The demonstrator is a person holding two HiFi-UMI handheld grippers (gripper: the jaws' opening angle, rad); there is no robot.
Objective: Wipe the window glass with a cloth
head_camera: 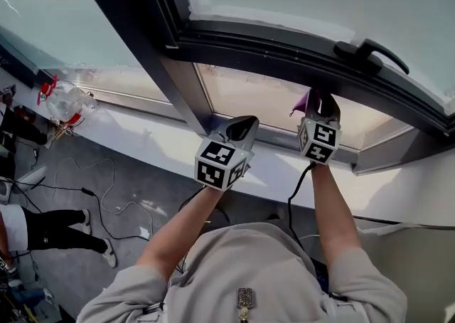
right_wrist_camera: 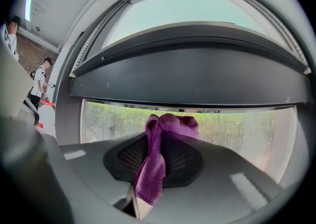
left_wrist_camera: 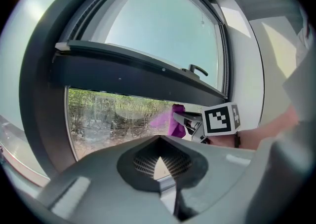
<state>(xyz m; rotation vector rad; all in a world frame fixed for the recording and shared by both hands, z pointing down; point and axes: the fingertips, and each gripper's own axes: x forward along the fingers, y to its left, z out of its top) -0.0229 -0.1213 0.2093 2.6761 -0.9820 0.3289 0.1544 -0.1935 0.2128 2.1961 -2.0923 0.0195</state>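
Note:
A purple cloth (right_wrist_camera: 160, 151) is pinched in my right gripper (head_camera: 320, 104), which is shut on it and held up at the lower window pane (head_camera: 249, 94), just under the dark frame bar (head_camera: 284, 48). In the left gripper view the cloth (left_wrist_camera: 170, 119) shows bunched at the right gripper's tip, close against the glass (left_wrist_camera: 113, 114). My left gripper (head_camera: 240, 128) hangs lower and to the left, near the sill, shut with nothing between its jaws. The pane looks smeared and dusty.
A black window handle (head_camera: 373, 51) sits on the frame above the right gripper. The white sill (head_camera: 142, 136) carries a clear plastic container (head_camera: 67, 101) at the far left. Cables (head_camera: 106, 193) lie on the grey floor, and a person's legs (head_camera: 64, 225) show at the left.

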